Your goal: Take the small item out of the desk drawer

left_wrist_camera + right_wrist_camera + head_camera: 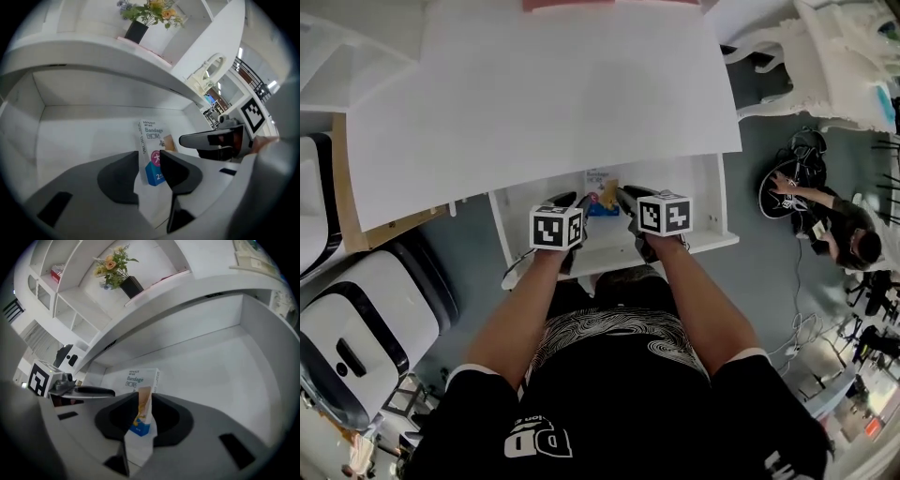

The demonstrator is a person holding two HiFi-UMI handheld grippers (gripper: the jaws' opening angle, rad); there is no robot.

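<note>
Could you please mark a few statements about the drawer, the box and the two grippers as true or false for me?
1. The drawer of the desk is open. True.
2. The bandage box lies on top of the desk. False: it is inside the drawer.
3. The left gripper is shut tight. False: its jaws stand apart, with the box showing between them.
4. Flowers in a dark pot stand on the desk. True.
5. The right gripper hangs well away from the drawer. False: it is at the drawer beside the left gripper, with the box's narrow side between its jaws.
</note>
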